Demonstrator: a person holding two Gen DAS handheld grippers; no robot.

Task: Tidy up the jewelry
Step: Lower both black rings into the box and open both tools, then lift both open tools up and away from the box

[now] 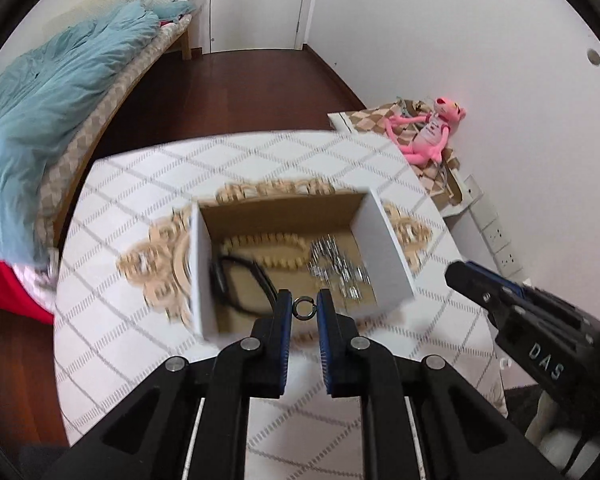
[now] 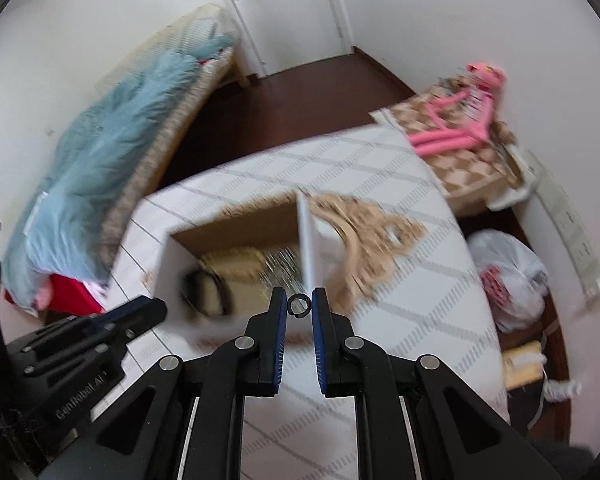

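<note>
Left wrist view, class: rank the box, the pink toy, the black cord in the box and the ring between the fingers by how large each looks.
1. Box, largest by far.
2. Pink toy and black cord: about alike, so unranked; the toy lies farther away and the cord is blurred.
3. Ring, smallest, though nearest the camera, pinched in the left gripper.

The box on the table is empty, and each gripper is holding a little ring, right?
Not quite. The box is not empty: the left wrist view shows a beaded bracelet, a black band and something silver inside. The left gripper and right gripper do each hold a small ring.
</note>
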